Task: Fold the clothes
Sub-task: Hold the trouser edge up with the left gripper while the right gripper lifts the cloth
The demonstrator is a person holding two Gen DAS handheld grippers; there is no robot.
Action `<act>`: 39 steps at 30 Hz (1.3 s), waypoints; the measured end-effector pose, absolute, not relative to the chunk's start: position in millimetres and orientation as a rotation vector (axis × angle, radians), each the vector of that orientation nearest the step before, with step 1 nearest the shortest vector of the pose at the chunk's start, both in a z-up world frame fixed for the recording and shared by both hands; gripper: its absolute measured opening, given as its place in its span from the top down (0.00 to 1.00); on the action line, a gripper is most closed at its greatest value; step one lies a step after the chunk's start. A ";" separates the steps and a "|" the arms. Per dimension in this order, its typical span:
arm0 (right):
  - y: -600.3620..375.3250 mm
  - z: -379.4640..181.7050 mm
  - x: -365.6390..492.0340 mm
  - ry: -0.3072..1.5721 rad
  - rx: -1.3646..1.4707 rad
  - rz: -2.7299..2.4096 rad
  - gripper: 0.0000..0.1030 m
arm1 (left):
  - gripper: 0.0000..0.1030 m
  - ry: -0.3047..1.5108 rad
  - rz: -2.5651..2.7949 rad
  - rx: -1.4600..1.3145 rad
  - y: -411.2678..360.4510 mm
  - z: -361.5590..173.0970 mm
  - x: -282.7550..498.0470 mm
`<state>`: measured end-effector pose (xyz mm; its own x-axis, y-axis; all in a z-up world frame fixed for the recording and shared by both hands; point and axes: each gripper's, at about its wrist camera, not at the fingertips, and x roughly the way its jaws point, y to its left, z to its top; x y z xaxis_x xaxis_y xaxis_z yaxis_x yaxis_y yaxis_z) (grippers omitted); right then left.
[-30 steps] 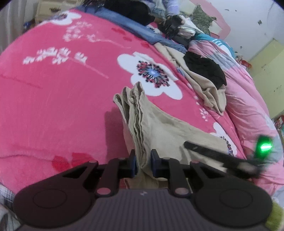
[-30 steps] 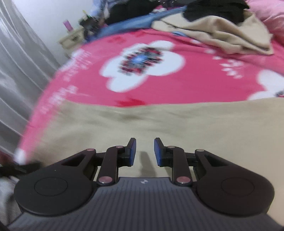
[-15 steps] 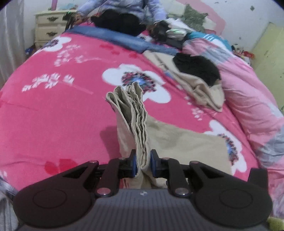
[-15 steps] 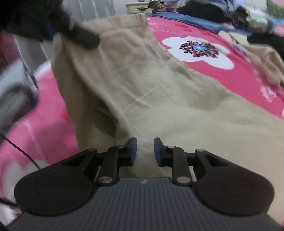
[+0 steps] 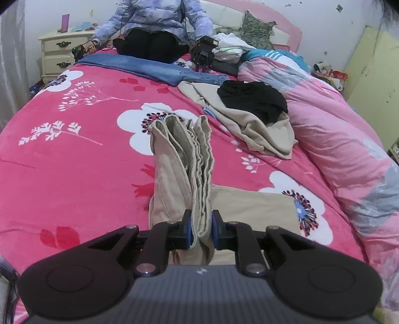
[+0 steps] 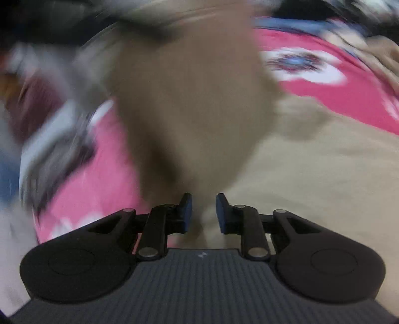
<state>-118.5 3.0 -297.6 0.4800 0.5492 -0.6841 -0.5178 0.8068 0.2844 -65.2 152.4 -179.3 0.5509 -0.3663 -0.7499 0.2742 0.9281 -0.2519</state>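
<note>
Left gripper (image 5: 201,230) pinches bunched beige cotton trousers (image 5: 183,159) above pink floral blanket (image 5: 74,159); right gripper (image 6: 203,211) spread, view blurred. Layers may slip, spoiling fold.

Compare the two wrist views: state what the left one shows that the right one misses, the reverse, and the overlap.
Left wrist only: the left gripper shut on the bunched beige trousers, a black garment on a beige pile, jeans, a seated person, a nightstand.

Right wrist only: the right gripper, open, fabric blurred ahead.

Both: beige trousers and the pink flowered blanket.
</note>
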 end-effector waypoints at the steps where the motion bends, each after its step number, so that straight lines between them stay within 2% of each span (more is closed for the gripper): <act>1: 0.1 -294.2 -121.6 0.836 0.032 0.649 0.81 | 0.84 0.911 -0.374 -0.112 153.8 -179.0 -65.1; 6: -60.0 -285.0 -79.0 0.781 0.243 0.442 0.79 | 0.84 0.912 -0.363 -0.131 159.1 -176.9 -68.0; 14: -63.9 -332.6 26.5 0.841 0.450 0.340 0.81 | 0.85 0.898 -0.378 -0.145 160.3 -174.5 -76.8; 20: -71.9 -309.0 -39.3 0.822 0.500 0.449 0.79 | 0.85 0.893 -0.392 -0.164 159.6 -173.3 -81.4; 25: -44.4 -332.8 -61.4 0.922 0.504 0.531 0.79 | 0.85 0.909 -0.435 -0.156 141.6 -173.5 -83.6; 30: -103.8 -326.1 -58.8 0.818 0.835 0.396 0.79 | 0.85 0.925 -0.541 -0.155 99.2 -177.5 -88.6; 35: -193.3 -328.6 -63.0 0.754 1.059 0.301 0.77 | 0.84 0.997 -0.647 -0.193 41.1 -219.9 -97.3; 39: -243.1 -365.0 -80.1 0.830 1.228 0.188 0.74 | 0.85 1.090 -0.654 -0.131 2.6 -273.0 -106.2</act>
<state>-80.1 -243.1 -365.0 0.7005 0.5469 -0.4585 0.2964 0.3615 0.8840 -106.2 2.6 -273.0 0.2960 -0.5525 -0.7792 0.4276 0.8061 -0.4091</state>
